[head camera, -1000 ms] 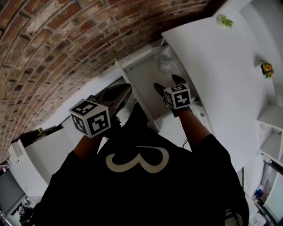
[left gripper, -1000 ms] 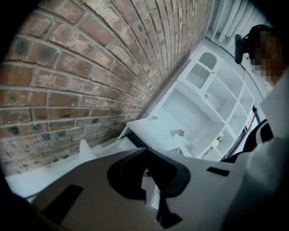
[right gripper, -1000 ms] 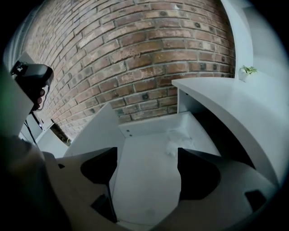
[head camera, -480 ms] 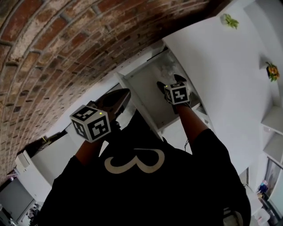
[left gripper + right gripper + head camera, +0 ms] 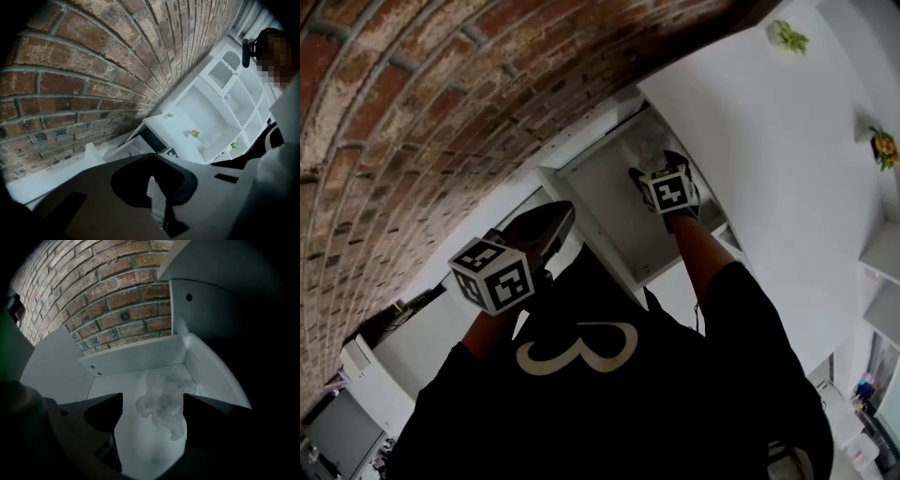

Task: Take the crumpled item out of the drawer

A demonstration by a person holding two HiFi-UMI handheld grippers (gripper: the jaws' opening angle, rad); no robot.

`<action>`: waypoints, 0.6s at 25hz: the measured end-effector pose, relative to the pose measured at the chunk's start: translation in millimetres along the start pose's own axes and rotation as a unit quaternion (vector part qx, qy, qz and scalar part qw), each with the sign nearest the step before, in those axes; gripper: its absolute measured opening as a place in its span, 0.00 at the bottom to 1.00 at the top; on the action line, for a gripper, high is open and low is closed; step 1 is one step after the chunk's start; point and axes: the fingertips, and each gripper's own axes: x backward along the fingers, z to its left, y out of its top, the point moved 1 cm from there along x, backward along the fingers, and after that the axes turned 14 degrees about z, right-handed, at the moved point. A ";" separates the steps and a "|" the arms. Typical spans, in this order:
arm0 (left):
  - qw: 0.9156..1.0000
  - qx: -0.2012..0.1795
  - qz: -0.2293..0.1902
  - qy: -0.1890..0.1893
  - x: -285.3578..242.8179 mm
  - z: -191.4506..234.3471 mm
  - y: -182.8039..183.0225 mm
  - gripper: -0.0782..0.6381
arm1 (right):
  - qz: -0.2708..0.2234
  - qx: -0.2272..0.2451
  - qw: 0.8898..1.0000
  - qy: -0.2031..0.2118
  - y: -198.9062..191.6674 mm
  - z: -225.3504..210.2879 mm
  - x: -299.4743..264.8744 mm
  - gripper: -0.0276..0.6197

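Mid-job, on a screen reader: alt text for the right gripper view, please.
The right claw is open above a crumpled white item lying in a white drawer. The item shows between its jaws, ungripped. A brick wall rises behind the drawer.

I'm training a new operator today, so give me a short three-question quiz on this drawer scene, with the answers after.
1. True or false: the fingers of the right gripper are clamped on the crumpled item.
2. Where does the crumpled item lie? A: in the open drawer. B: on the cabinet top. C: on a shelf.
3. What is the wall behind the drawer made of?
Key: 1 false, the fingers stand apart and do not touch it. 2 A. 3 brick.
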 end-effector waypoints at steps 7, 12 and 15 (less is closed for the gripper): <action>1.000 0.014 0.005 0.005 -3.7 14.5 -1.5 0.11 | 0.021 -0.016 1.000 0.001 -1.5 -7.5 -18.4 0.60; 1.000 0.018 0.007 0.005 -5.3 18.1 -1.2 0.11 | 0.020 -0.025 0.999 -0.006 -2.5 -12.0 -22.1 0.51; 1.000 0.019 0.009 0.003 -7.2 18.5 -1.5 0.11 | 0.029 -0.003 0.999 -0.017 -6.9 -12.0 -25.3 0.49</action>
